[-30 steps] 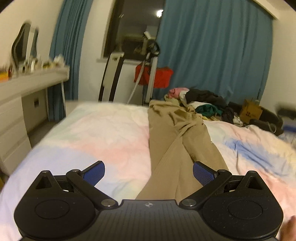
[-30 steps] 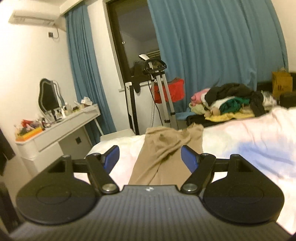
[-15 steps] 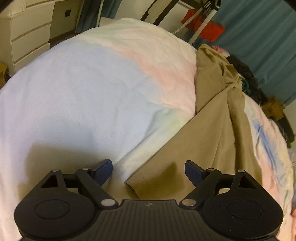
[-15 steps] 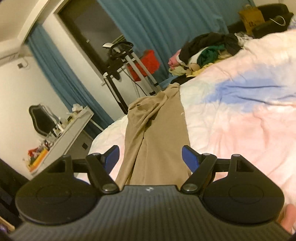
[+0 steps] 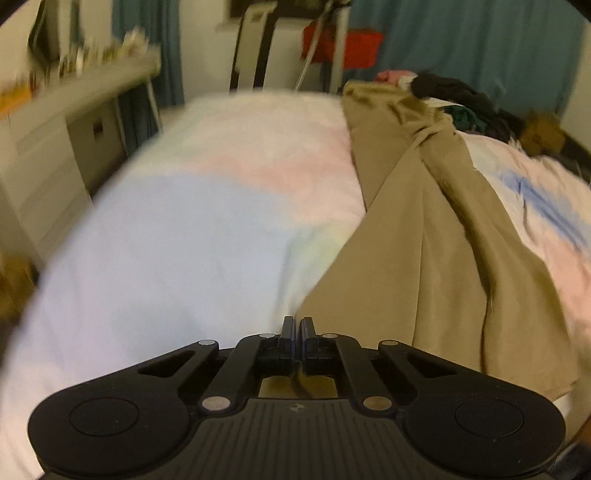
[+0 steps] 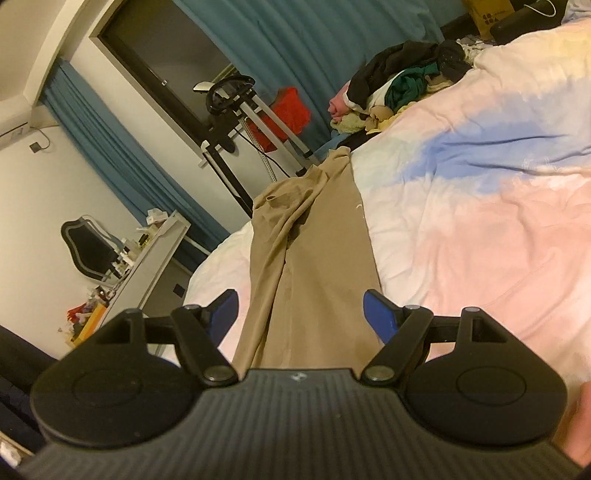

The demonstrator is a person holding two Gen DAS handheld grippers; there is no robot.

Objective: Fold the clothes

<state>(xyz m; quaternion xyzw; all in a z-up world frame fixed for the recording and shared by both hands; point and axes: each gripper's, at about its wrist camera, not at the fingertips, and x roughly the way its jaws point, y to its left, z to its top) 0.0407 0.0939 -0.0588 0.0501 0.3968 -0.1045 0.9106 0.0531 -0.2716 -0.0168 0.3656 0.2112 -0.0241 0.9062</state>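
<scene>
Right at your left gripper [image 5: 297, 326] the jaws are clamped together on the near corner of the khaki trousers [image 5: 436, 266], a sliver of tan cloth showing behind the closed fingers; your right gripper [image 6: 300, 314] is spread wide with nothing between its blue pads [image 6: 378, 314], the trouser leg lying under the gap but untouched; from there the trousers run lengthwise away from you down the middle of the bed cover [image 5: 192, 236], which is pale with soft pink and blue patches; the near part of the garment lies fairly flat with a long crease along it, while farther up the cloth bunches into twisted folds toward the waistband at the bed's far edge; beyond that, to the right, a heap of mixed clothes [image 6: 406, 81] sits at the far side; behind it hang teal curtains [image 6: 332, 33], and a white dressing table [image 6: 147, 258] stands off to the left.
</scene>
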